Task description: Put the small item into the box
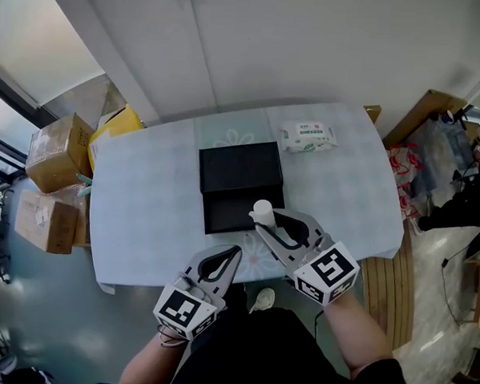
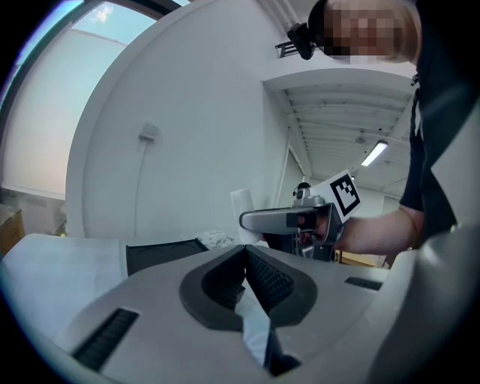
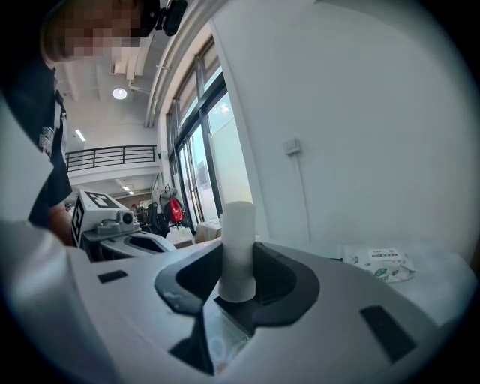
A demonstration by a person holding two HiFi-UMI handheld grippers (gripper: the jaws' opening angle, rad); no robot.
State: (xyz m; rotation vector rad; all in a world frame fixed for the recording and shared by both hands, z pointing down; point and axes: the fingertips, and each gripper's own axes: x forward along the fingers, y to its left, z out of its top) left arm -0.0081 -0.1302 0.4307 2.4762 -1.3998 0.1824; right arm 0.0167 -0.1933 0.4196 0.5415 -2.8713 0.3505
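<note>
While upright between right gripper [image 3: 238,264] jaws, smooth white cylinder [image 3: 239,231].

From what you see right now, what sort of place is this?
Probably a work or storage corner of a large glazed building, not a home: cardboard boxes stacked by a cloth-covered table, tall windows and an upper gallery railing.
</note>
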